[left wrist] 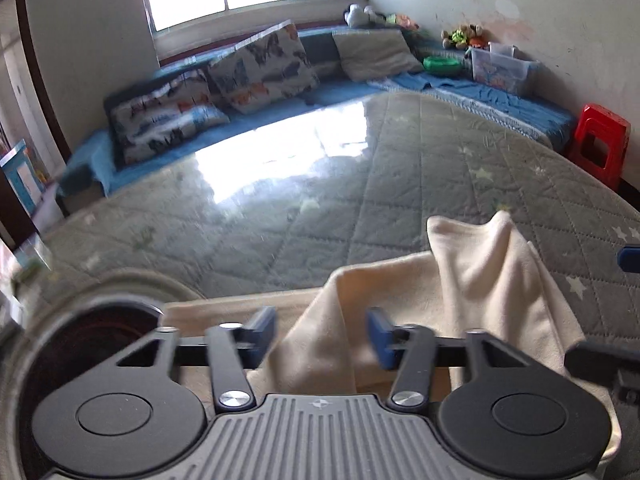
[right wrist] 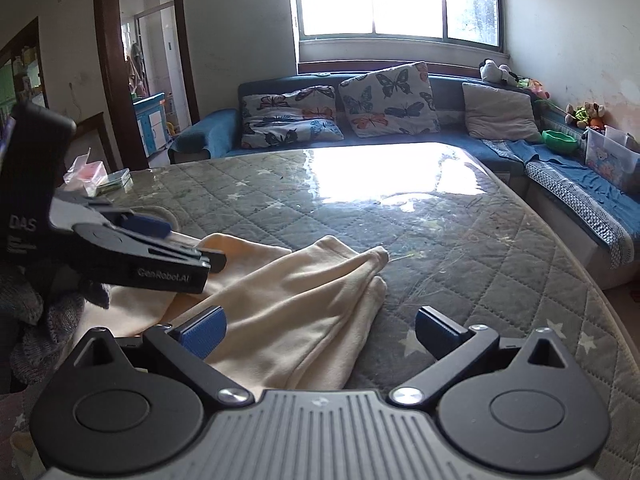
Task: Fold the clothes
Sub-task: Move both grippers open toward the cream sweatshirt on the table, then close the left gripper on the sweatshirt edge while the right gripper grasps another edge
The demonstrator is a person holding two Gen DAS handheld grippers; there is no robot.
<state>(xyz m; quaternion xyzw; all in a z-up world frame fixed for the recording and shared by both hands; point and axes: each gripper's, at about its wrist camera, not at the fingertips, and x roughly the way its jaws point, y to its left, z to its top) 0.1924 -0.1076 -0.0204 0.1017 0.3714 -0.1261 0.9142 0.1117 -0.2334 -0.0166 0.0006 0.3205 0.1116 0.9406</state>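
A cream garment [right wrist: 288, 300] is seen lying rumpled and partly doubled over on a quilted grey counter [right wrist: 460, 232], its two narrow ends side by side; no neat fold is shown, so flattening and folding appear to remain. The left claw [left wrist: 322, 334] is held low over the cloth, released and gripping nothing. The right claw [right wrist: 320, 332] is likewise spread wide above the garment's near edge.
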